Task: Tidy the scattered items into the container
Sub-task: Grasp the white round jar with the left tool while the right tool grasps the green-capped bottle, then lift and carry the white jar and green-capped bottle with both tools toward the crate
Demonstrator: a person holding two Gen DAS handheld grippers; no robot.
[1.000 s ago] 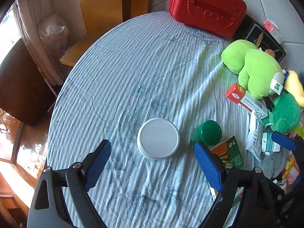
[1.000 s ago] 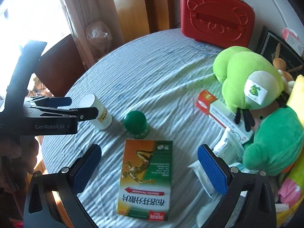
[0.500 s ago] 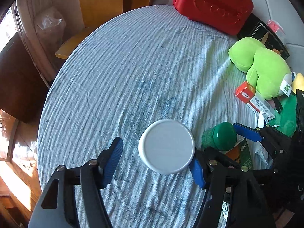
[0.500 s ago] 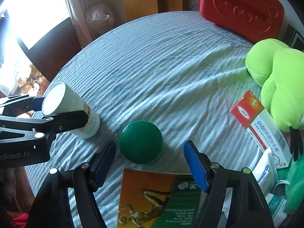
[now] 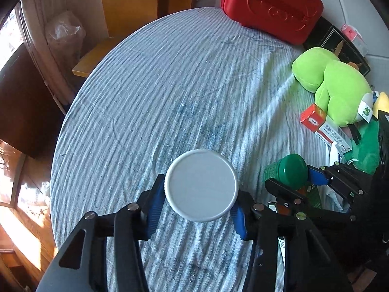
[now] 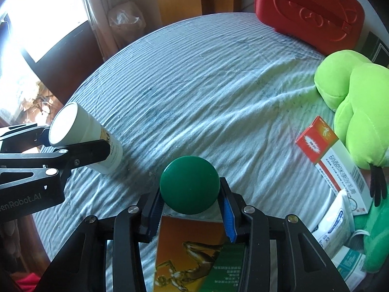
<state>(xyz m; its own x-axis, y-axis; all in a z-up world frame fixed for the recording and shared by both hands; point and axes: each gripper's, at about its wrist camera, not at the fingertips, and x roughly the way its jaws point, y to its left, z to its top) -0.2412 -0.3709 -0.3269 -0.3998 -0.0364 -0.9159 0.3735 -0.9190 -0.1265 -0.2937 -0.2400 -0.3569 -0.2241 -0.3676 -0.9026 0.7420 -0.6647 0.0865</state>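
Note:
My left gripper is shut on a white bottle with a white lid, which stands on the blue striped tablecloth. The bottle and the left gripper also show at the left of the right wrist view. My right gripper is shut on a green-capped bottle, just right of the white one. It also shows in the left wrist view, where the right gripper holds it. A closed red case lies at the table's far side.
An orange and green medicine box lies under my right gripper. A red and white box, white packets and green plush toys crowd the right side. A dark box sits beside the case. Table edge curves left.
Both grippers moved down and forward and closed: the left around the white bottle, the right around the green-capped bottle. Both were open a second ago.

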